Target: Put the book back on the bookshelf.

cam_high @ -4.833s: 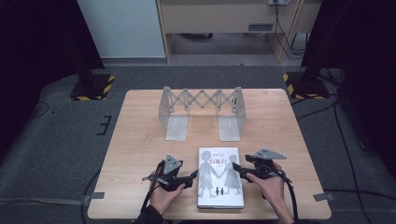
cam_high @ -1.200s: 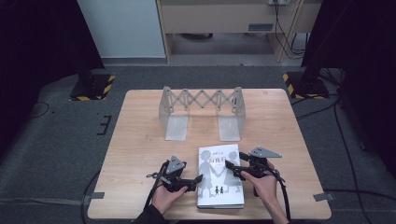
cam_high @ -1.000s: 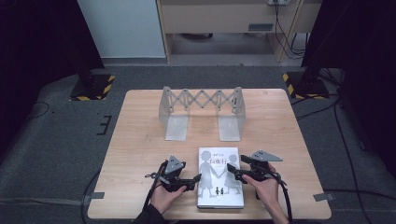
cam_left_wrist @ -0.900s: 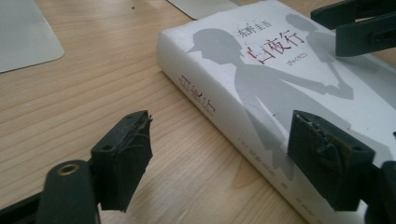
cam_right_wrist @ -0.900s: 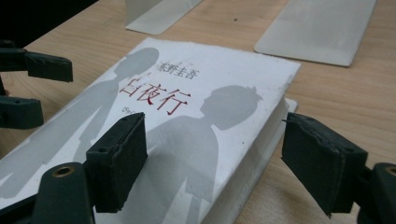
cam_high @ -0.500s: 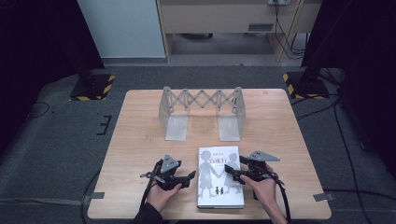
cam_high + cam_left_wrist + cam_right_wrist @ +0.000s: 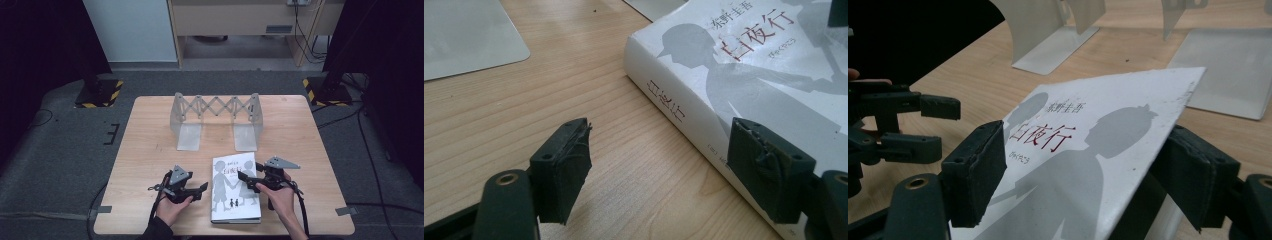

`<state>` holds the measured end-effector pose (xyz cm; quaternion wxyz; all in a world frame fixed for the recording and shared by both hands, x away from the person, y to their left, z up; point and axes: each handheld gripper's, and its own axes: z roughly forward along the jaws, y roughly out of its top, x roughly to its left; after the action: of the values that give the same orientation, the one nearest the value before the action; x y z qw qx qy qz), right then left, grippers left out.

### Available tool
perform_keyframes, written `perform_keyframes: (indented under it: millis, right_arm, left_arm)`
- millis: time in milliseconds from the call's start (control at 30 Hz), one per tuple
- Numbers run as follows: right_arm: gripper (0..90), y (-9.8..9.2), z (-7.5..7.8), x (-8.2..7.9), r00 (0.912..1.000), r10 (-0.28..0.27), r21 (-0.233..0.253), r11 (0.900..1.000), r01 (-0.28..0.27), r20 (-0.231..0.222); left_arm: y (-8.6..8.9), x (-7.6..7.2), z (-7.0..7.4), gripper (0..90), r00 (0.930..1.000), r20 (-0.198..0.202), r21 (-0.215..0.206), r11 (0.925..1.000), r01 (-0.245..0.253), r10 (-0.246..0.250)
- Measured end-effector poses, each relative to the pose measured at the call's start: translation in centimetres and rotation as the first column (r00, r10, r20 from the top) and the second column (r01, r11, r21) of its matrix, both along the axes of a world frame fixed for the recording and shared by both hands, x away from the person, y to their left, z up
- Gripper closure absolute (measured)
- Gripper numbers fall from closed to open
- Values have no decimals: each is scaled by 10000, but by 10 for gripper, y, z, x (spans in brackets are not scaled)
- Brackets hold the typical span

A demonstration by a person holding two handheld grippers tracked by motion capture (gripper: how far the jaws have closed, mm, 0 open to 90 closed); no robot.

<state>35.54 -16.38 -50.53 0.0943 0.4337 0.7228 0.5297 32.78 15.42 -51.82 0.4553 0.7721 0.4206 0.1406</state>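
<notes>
A white book [image 7: 235,192] with grey silhouettes and red characters on its cover lies near the table's front edge. My left gripper [image 7: 202,189] sits open just left of its spine. In the left gripper view the spine [image 7: 664,100] runs between my left gripper's [image 7: 664,170] jaws, low over the wood. My right gripper [image 7: 250,181] is open over the book's right part. In the right gripper view the cover [image 7: 1073,150] tilts up between my right gripper's [image 7: 1083,185] wide-apart jaws, with shadow and white pages under its right edge. The left gripper [image 7: 923,125] shows beyond.
A grey metal expanding book rack [image 7: 215,112] with two flat base plates stands at the table's back middle. One plate [image 7: 464,35] lies close ahead of the left gripper; both plates [image 7: 1228,75] lie beyond the book. Bare wood [image 7: 310,135] surrounds the book.
My right gripper has edged left from beside the book onto its right edge. My left gripper has shifted only slightly beside the spine. The book stays in place.
</notes>
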Motion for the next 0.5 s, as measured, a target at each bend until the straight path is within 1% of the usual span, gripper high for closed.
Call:
perform_keyframes:
  millis: [33, 100, 133, 167, 233, 333, 400, 433, 467, 500]
  right_arm:
    - [238, 2, -4, 0, 9996, 158, 164, 9997, -154, -254]
    - [242, 3, -5, 0, 9993, 208, 148, 9997, -204, -299]
    - [226, 6, -7, -2, 9986, 340, 212, 9992, -332, -417]
    - [226, 6, -7, -2, 9986, 340, 212, 9992, -332, -417]
    - [232, 7, -8, -2, 9981, 385, 115, 9992, -380, -477]
    - [239, 8, -11, -4, 9960, 533, 253, 9983, -516, -718]
    - [240, 9, -13, -5, 9963, 510, 418, 9980, -482, -687]
    - [255, 9, -13, -5, 9959, 527, 441, 9978, -496, -734]
    - [264, 10, -12, -4, 9940, 630, 506, 9970, -586, -898]
    - [273, 11, -12, -4, 9935, 662, 561, 9965, -612, -921]
  left_arm:
    - [0, 0, 0, 237, 10000, 15, -37, 10000, -18, 18]
    - [0, 0, -1, 232, 10000, 28, 3, 10000, 18, -18]
    - [0, 0, -1, 223, 10000, 48, 4, 10000, 21, -21]
    - [0, 0, -1, 223, 10000, 75, -12, 10000, 23, -23]
    - [1, 0, 0, 212, 9999, 141, -27, 10000, 24, -23]
    - [2, 0, -1, 197, 9998, 217, -63, 10000, 14, -13]
    - [2, 1, -1, 187, 9997, 249, -62, 10000, 10, -8]
    - [2, 1, -1, 180, 9996, 274, -70, 10000, 4, -2]
    - [2, 1, -1, 174, 9996, 288, -74, 10000, 1, 1]
    - [2, 1, -1, 171, 9996, 300, -84, 10000, 8, -5]
